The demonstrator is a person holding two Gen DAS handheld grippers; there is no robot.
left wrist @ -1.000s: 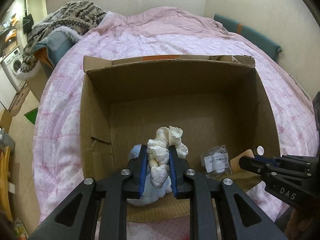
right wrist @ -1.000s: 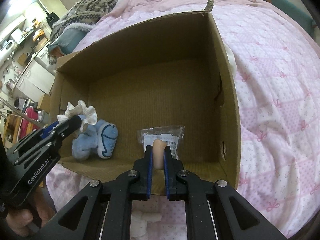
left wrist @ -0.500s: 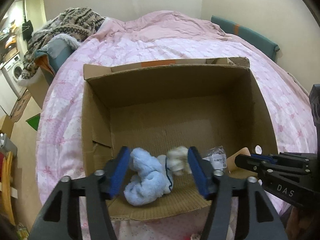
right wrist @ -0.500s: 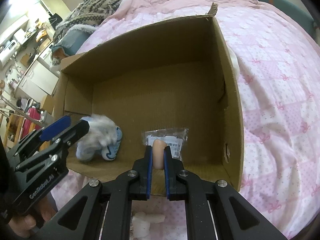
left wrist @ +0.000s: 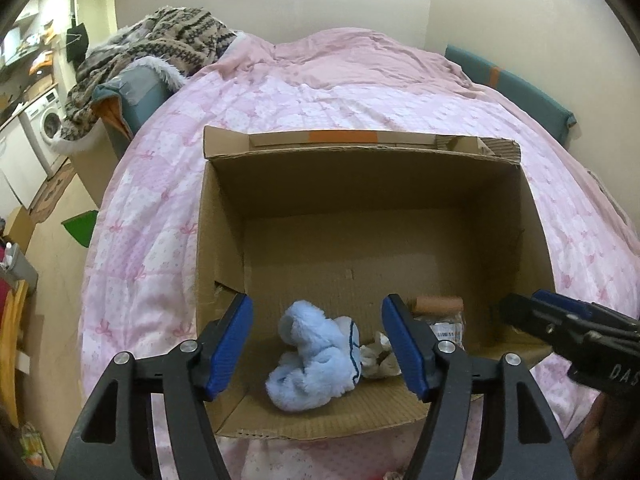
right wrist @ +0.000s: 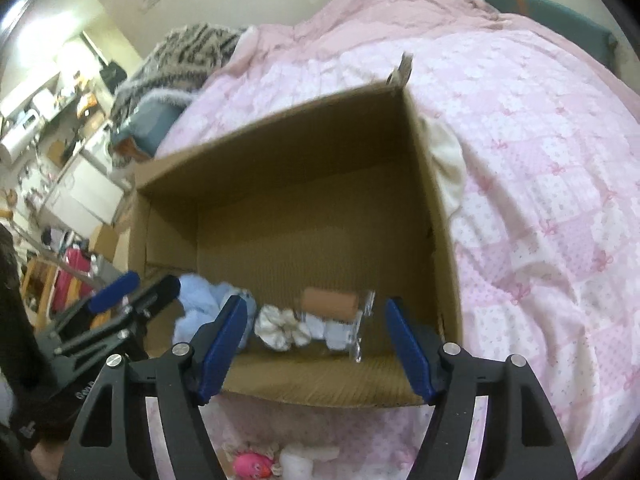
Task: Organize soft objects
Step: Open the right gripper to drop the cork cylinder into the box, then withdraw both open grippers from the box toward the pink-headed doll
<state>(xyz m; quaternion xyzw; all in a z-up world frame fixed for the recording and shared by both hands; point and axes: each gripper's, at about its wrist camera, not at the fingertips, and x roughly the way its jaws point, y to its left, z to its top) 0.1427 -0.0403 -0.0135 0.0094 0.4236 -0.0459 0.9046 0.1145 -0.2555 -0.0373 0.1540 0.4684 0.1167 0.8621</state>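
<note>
landmark: cardboard box (left wrist: pixel 360 208), open-topped, resting on the pink quilt (left wrist: pixel 280 96); all places below are given relative to it.
left gripper (left wrist: pixel 320 340): above the box's near wall, pointing down into it; jaws wide and opening, nothing pressed between the pads. the blue plush (left wrist: pixel 312 360) lies on the box floor below the gap, free of both pads.
right gripper (right wrist: pixel 316 346): above the near wall toward the box's right side; jaws wide and opening, nothing clamped. the view is motion-blurred.
blue plush: on the box floor at the near-left corner, slumped on its side.
cream scrunchie (right wrist: pixel 280 326): on the box floor, touching the plush on its right.
packaged tan roll (right wrist: pixel 330 306): on the box floor, just right of the scrunchie, in a clear wrapper.
reason for placement: items sit clustered along the near wall, judged to be where each drops when released over that edge.
outside the box: a pink toy (right wrist: pixel 250 466) lies on the quilt before the near wall; judged to be awaiting collection.
</note>
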